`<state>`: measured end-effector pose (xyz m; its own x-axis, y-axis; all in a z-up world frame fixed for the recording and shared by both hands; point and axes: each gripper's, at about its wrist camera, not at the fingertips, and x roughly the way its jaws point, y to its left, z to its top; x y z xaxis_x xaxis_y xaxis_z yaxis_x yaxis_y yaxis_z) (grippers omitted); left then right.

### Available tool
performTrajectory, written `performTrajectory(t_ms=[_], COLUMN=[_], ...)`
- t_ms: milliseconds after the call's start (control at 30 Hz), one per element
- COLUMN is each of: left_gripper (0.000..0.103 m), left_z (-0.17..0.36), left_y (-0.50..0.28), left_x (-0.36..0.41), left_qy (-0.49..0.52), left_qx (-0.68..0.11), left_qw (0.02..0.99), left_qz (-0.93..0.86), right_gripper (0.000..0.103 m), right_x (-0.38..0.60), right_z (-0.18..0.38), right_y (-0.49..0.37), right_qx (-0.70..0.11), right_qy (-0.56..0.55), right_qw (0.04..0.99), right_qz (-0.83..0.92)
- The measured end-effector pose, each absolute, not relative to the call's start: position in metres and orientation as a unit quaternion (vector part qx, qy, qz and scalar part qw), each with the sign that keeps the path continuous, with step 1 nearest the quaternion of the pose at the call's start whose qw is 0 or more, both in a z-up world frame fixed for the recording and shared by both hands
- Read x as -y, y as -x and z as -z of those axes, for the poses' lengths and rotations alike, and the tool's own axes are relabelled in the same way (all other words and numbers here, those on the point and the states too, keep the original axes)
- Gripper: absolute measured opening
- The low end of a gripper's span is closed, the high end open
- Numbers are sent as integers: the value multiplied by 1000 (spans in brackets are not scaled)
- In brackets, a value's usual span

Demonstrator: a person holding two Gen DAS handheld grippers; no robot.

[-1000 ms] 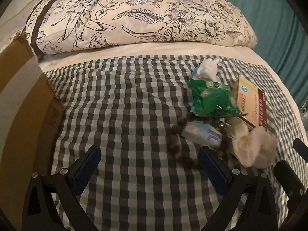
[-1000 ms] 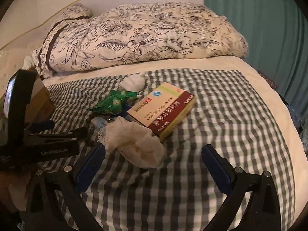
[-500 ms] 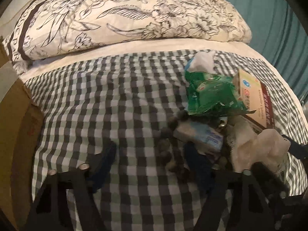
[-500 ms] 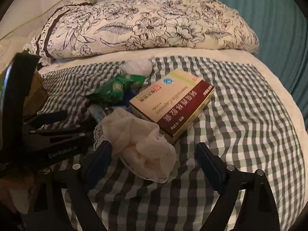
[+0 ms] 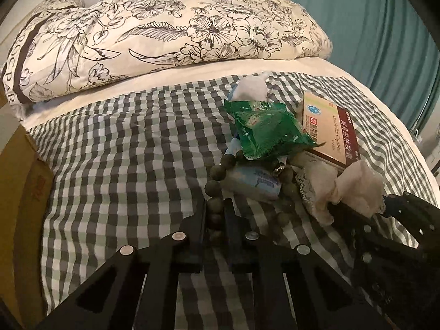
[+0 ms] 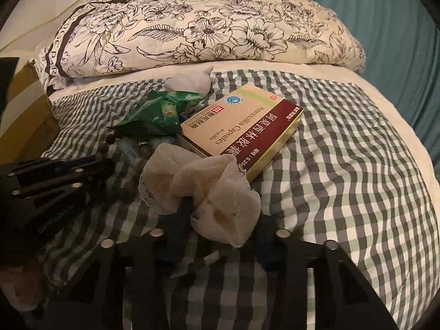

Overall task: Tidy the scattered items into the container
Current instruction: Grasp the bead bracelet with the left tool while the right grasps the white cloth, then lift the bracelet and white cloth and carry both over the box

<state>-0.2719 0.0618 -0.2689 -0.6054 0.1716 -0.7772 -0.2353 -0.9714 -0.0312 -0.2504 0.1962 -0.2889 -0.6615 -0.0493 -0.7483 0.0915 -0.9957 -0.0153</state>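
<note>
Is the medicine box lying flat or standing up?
Lying flat. The medicine box rests on its broad face on the checked blanket, printed top facing up, one corner under the cream cloth.

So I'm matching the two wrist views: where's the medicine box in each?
Left wrist: medicine box at right of centre, behind the green packet.
Right wrist: medicine box at centre, beyond the cream cloth.
Shared landmark: the floral pillow across the top.
</note>
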Motion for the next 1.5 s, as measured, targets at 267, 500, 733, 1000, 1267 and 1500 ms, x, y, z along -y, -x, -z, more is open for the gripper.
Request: performTrajectory(t_ms=[267,500,733,1000,1267,1500], left_gripper=[11,11,11,11,11,11], left_z=[249,229,205,174,137,102], left_y=[250,225,195,156,119,82], left_x=[-55,-47,-30,-4,17,29], left_qy=[418,408,398,380,349,312], left_qx=[-23,-16,-3,17,24,20], left_qw=[104,96,82,63,50,42], left_qz=[-902,-908,-914,-923,-935,-949], right_gripper=[12,10,10,9,9,9], right_x=[-204,-206,-209,-209,-197,-177], right_z=[281,268,255,226,179,140], right_y=[243,209,171,135,101,69], right_qx=[-9,10,34,48,38,22], right_qy=[-400,-391,-390,-371,-333,-303], right_qw=[31,28,28,30,36,51], right_qz=[916,920,920,927,942,951])
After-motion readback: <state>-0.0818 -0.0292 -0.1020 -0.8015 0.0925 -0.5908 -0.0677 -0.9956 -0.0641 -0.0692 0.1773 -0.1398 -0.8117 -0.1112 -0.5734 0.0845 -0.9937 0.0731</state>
